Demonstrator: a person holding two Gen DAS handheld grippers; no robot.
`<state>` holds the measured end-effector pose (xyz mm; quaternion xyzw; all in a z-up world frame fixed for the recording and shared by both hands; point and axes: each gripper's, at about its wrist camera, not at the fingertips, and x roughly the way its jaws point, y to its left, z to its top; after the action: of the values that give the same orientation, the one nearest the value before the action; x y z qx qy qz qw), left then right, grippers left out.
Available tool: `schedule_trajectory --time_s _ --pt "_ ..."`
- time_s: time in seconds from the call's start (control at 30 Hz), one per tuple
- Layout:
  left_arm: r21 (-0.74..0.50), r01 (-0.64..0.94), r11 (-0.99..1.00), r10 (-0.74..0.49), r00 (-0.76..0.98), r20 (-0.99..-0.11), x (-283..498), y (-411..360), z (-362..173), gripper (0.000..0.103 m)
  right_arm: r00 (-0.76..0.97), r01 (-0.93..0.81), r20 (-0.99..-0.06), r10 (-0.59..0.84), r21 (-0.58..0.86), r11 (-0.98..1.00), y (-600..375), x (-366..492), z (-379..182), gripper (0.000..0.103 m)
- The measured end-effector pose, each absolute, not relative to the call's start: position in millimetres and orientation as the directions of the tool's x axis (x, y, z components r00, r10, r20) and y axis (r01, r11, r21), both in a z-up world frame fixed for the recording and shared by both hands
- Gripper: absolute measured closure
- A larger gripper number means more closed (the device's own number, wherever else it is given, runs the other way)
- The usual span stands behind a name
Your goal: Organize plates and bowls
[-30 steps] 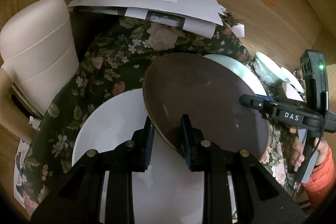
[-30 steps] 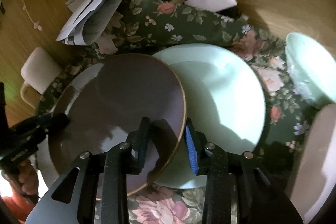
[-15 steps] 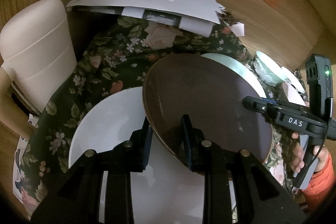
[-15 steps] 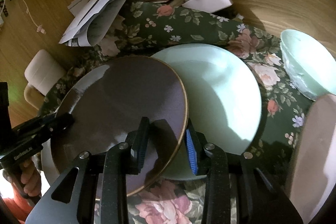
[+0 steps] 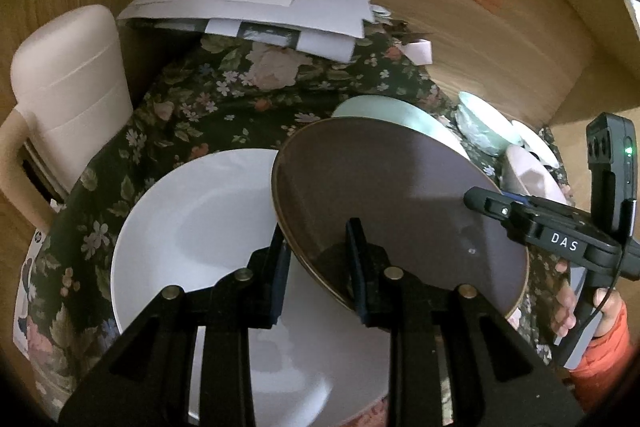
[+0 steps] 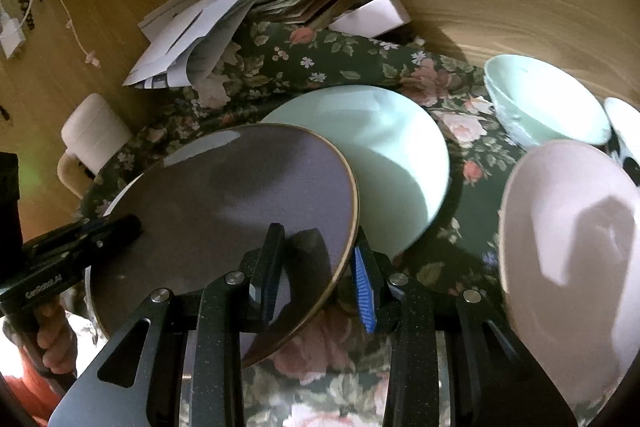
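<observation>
A brown plate (image 5: 400,203) hangs in the air over a floral tablecloth (image 5: 192,107), carried by two hand-held grippers at once. The left gripper (image 5: 316,259) is clamped on the plate's rim at about seven o'clock in the left wrist view; the right gripper (image 6: 316,263) is clamped on the opposite rim, at about five o'clock in the right wrist view.

The task looks to be in its early-to-middle stretch. No stack is formed yet — the brown plate is mid-transfer and tilted. A white plate (image 5: 192,235) lies flat on the cloth at about nine o'clock from the brown one and partly beneath its edge; this seems the likely landing place. A mint-green plate (image 6: 384,155) sits on the cloth toward one o'clock, just behind the brown plate. Three bowls are not yet grouped: a mint-green bowl (image 6: 548,103) at two o'clock, a pink bowl (image 6: 572,251) at three o'clock, and a white bowl (image 6: 624,123) cut off at the frame's edge.

Compared with a second earlier, the brown plate has shifted away from the mint-green plate, uncovering more of it — and more of the white plate now shows below. The grip of both tools is unchanged.
</observation>
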<state>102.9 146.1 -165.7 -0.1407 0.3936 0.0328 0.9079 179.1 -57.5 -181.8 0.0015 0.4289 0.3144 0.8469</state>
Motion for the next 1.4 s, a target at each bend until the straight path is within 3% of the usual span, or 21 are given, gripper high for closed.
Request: schedule_trajectory --time_s 0.63,1.4 --pt "-0.208 -0.084 0.975 -0.083 0.728 -0.681 61 99 -146 0.075 0.518 -0.488 -0.668 0.534 0.283 0.826 -110 126 -161 0.073" --pt "-0.219 -0.001 0.976 -0.162 0.67 -0.724 55 44 -178 0.075 0.537 -0.375 -0.687 0.49 0.326 0.868 -170 92 -188 0.073"
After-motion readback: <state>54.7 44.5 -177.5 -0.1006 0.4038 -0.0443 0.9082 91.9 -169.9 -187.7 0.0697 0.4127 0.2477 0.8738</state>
